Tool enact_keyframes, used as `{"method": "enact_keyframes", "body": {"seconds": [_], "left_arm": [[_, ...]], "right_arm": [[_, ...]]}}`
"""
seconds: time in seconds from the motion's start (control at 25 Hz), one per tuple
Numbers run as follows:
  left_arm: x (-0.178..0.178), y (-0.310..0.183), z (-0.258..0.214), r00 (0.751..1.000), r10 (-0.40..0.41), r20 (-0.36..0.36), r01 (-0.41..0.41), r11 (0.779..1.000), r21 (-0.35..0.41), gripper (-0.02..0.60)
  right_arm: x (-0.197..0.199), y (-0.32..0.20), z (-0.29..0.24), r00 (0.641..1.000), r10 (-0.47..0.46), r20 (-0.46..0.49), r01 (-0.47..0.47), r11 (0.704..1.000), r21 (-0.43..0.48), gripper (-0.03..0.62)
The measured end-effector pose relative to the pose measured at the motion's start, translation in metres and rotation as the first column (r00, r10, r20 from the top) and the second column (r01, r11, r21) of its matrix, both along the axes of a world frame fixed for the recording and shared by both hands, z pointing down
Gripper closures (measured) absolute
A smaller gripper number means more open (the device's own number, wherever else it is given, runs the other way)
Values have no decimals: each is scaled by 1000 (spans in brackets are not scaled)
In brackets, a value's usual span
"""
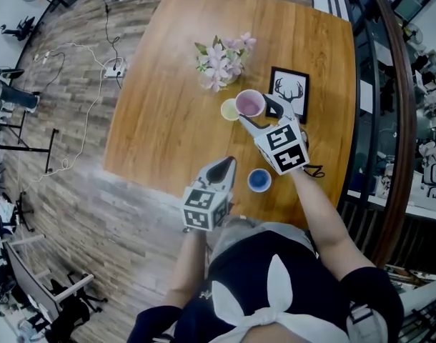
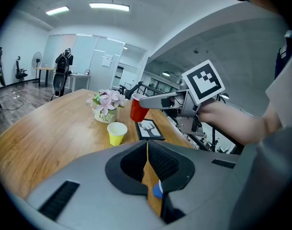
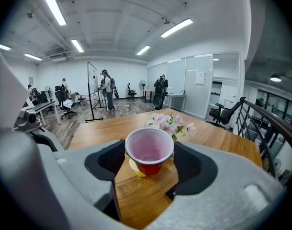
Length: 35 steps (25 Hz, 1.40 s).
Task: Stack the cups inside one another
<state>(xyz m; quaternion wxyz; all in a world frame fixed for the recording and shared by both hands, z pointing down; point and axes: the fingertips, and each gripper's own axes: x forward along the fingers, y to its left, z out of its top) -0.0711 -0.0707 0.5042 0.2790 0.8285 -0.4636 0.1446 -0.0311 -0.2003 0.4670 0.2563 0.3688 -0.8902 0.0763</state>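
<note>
Red cup (image 3: 149, 150): I held it raised in right gripper (image 1: 254, 109) jaws near yellow cup (image 2: 117, 133); left gripper (image 2: 147, 147) jaws were closed, empty.

The table (image 1: 161, 77) is honey-brown wood with visible grain. The red cup (image 3: 149, 152) is red outside and pale pink inside. The yellow cup (image 2: 117, 133) is yellow with a whitish interior. The blue cup (image 1: 259, 180), near the table's near edge, is blue. The flowers (image 1: 221, 57) are pink and white. The picture frame (image 1: 289, 91) is black around a white field with a black antlered head. The left gripper (image 1: 224, 166) and right gripper (image 1: 255, 109) are grey with black-and-white square markers.
</note>
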Motion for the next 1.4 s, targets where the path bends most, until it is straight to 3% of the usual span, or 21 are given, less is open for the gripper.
{"method": "enact_keyframes", "body": {"seconds": [0.84, 1.4], "left_arm": [[-11, -9, 31, 1000, -8, -8, 7, 999, -41, 557], [-12, -9, 46, 1000, -9, -17, 8, 997, -75, 557]], "right_arm": [[-45, -19, 34, 996, -94, -2, 94, 995, -42, 279], [-51, -28, 57, 995, -96, 10, 96, 992, -77, 279]]}}
